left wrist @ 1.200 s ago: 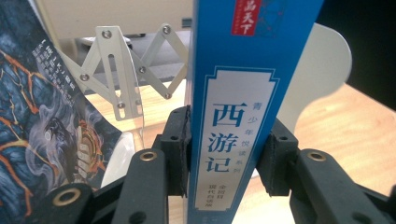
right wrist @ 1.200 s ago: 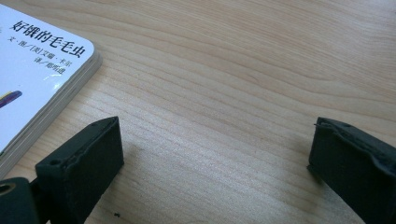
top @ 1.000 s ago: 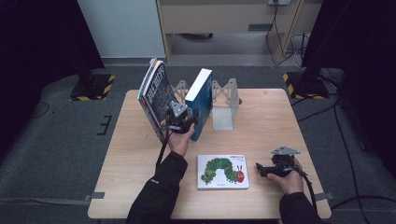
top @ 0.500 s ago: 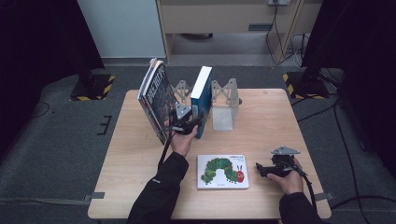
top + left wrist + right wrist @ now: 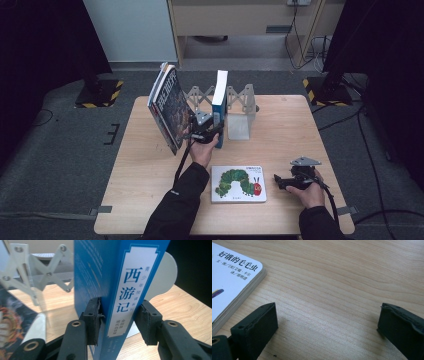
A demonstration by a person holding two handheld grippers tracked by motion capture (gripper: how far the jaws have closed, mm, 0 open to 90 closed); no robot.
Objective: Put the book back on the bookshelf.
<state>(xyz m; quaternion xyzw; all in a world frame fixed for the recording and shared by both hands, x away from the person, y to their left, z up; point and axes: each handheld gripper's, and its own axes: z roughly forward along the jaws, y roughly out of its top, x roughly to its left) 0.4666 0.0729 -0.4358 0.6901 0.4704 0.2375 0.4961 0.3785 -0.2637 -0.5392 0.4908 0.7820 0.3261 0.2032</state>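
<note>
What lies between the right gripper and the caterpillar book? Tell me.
Bare wooden table. In the high view the right gripper sits apart from the caterpillar book, a strip of bare wood between them.

three books [image 5: 218, 107] [image 5: 170, 107] [image 5: 238, 183] (one lying flat), one bookstand [image 5: 240, 117], two hand-held grippers [image 5: 204, 134] [image 5: 280, 181].

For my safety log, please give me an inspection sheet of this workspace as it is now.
Surface: wooden table, level.
Job's things: blue book upright in the folding book stand; dark-cover book leaning at the stand's left end.
Clutter: caterpillar picture book lying flat near the front edge.
Grippers: left gripper shut on the blue book's spine; right gripper open, low over bare wood.
Cables: each gripper's cable runs along its forearm; more lie on the floor.
Surroundings: grey floor, dark curtains.
</note>
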